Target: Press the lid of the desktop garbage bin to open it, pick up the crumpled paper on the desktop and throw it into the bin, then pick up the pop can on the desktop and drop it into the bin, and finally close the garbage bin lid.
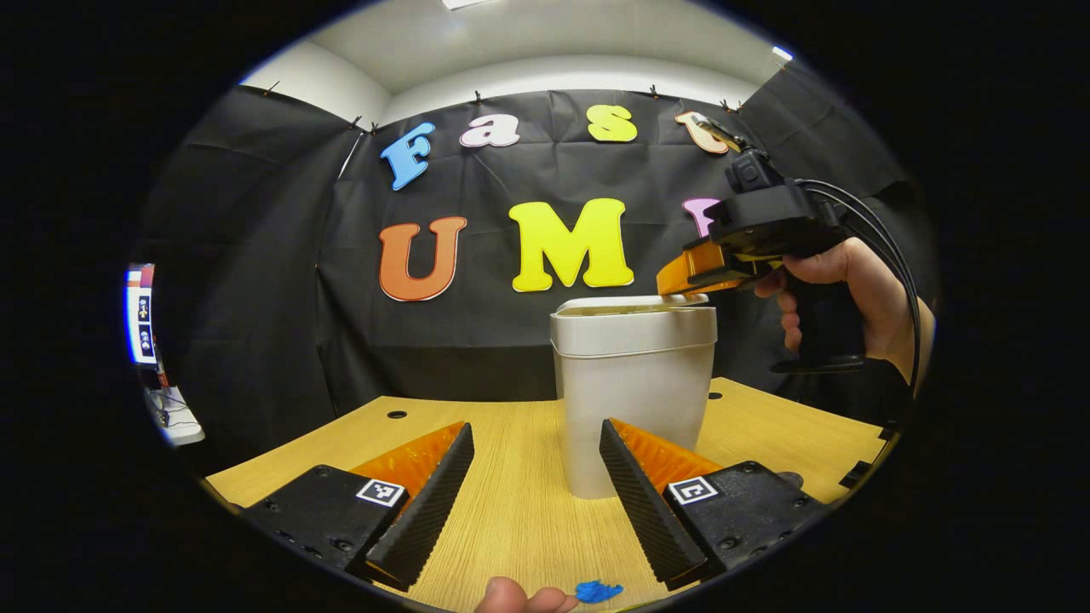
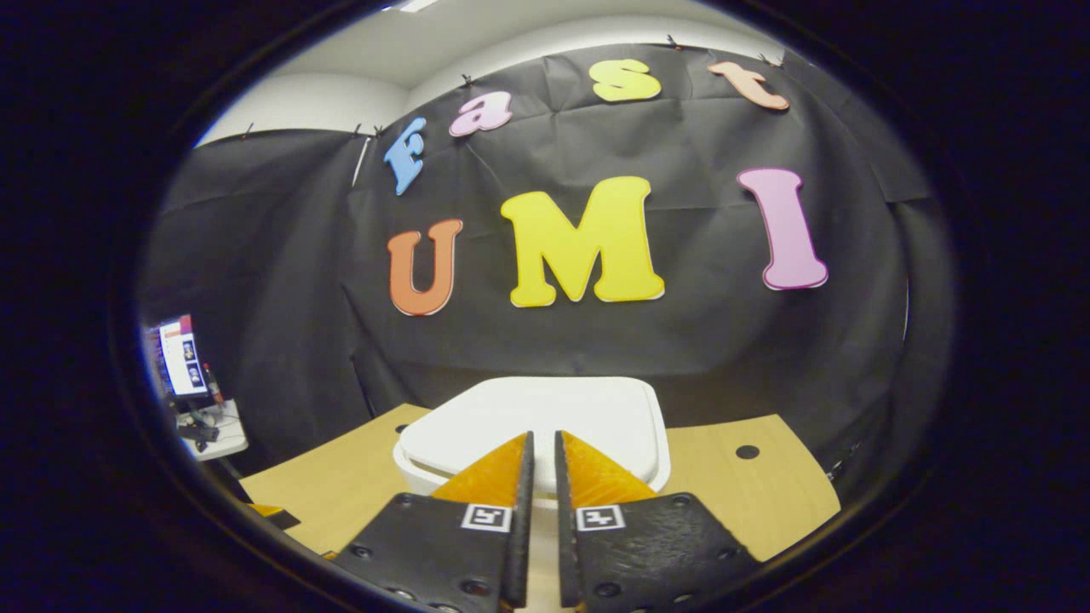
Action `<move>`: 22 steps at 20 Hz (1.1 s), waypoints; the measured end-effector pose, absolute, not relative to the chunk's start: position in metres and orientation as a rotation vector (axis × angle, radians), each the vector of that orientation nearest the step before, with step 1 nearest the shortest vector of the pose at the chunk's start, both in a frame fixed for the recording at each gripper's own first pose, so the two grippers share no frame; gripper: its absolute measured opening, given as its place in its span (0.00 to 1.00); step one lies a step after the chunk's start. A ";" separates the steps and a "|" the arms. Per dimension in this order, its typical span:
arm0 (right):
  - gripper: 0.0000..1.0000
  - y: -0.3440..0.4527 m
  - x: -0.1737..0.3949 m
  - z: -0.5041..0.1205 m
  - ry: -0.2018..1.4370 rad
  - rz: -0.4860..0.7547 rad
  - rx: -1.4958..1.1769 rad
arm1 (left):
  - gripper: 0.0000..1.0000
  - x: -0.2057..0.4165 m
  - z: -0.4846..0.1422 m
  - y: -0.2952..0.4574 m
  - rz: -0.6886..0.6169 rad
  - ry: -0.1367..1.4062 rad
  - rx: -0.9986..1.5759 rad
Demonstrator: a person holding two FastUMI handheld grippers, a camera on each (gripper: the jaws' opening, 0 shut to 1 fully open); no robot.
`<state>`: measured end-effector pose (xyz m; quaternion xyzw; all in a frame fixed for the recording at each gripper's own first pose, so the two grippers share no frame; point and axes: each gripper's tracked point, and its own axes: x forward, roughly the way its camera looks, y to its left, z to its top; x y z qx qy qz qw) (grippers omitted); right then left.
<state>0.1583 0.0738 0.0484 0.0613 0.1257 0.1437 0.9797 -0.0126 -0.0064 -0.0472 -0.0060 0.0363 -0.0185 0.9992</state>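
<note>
I judge I am at the last step, or else at the very first: no crumpled paper or pop can lies on the desk [image 1: 511,502] where I can see it, so I think both are already inside the bin [image 1: 634,400], which stands upright near the middle of the desk. Its lid [image 2: 545,421] sits almost flat on the rim, though I cannot tell whether it is fully latched.

My right gripper [image 2: 543,451] hangs just over the lid with its fingers brought nearly together, holding nothing; in the left gripper view its tip sits at the lid's right edge, seemingly touching. My left gripper [image 1: 536,477] waits low over the desk, fingers wide apart and empty, the bin just beyond them.
</note>
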 end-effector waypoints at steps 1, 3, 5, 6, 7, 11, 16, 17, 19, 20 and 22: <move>0.29 0.068 0.155 0.056 0.226 0.277 0.114 | 0.96 -0.013 -0.047 -0.006 -0.035 0.072 -0.017; 0.60 0.068 0.153 0.068 0.180 0.280 0.094 | 0.96 -0.013 -0.045 -0.006 -0.032 0.072 -0.025; 0.88 0.063 0.146 0.078 0.146 0.268 0.075 | 0.96 -0.014 -0.042 -0.007 -0.032 0.067 -0.023; 0.92 0.061 0.143 0.084 0.123 0.265 0.076 | 0.96 -0.016 -0.042 -0.005 -0.028 0.061 -0.020; 0.97 0.062 0.138 0.089 0.102 0.265 0.078 | 0.96 -0.017 -0.041 -0.006 -0.032 0.059 -0.019; 0.96 0.052 0.118 0.091 0.052 0.241 0.070 | 0.96 -0.015 -0.040 -0.007 -0.034 0.058 -0.012; 0.97 0.031 0.076 0.077 0.003 0.195 0.058 | 0.96 -0.017 -0.038 -0.011 -0.047 0.047 -0.016; 0.97 0.030 0.068 0.072 -0.001 0.191 0.054 | 0.96 -0.017 -0.038 -0.013 -0.052 0.046 -0.020; 0.97 0.023 0.052 0.065 -0.002 0.184 0.045 | 0.96 -0.017 -0.039 -0.016 -0.055 0.047 -0.020; 0.97 0.020 0.046 0.061 0.001 0.182 0.048 | 0.96 -0.017 -0.039 -0.017 -0.054 0.050 -0.019; 0.97 0.013 0.035 0.051 0.011 0.175 0.059 | 0.96 -0.019 -0.041 -0.018 -0.055 0.056 -0.022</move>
